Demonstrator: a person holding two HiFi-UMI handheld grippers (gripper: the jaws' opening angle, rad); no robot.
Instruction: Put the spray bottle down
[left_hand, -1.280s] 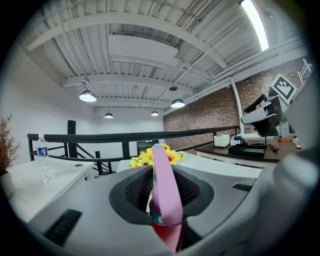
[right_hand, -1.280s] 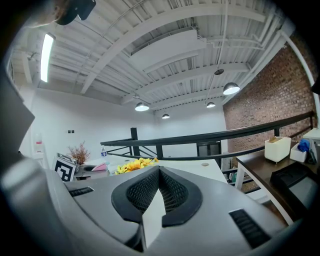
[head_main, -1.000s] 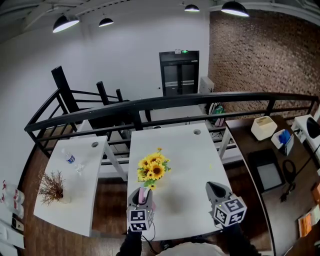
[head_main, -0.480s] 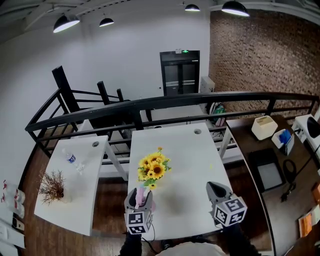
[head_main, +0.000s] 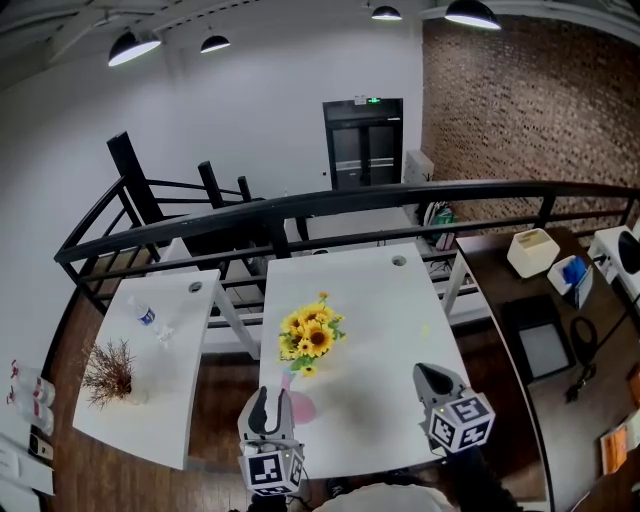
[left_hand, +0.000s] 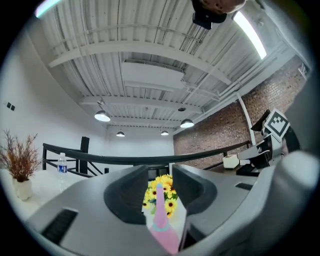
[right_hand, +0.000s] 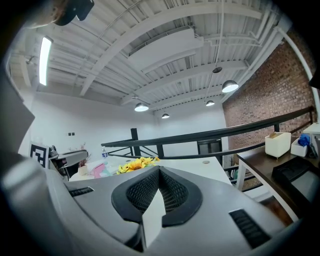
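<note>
Pink plastic spray bottle stands upright on the white bench, just in front of the sunflowers and near the bench's front edge. Left claw sits just beside it on the near side, released. Its jaws are closing, yet the pads press on nothing, and the bottle is only framed in the gap beyond the tips. Right claw hangs over the bench's right front part, well apart from the bottle, clenched on nothing. Judgement: the set-down itself looks done, since the bottle rests on its own base with no grip on it. What remains, at most, is drawing the left claw clear without nudging the bottle toward the flowers. Head view alone shows the bottle's footing on the bench and that the left claw stands off it. It also takes in the second bench at the left with a water bottle and a pot of dry twigs. Left gripper view gives only the bottle's neck and nozzle rising between the jaw tips, flowers behind, base hidden. Right gripper view alone shows that claw's jaws meeting, and a sliver of pink beside the flowers far off at its left.
</note>
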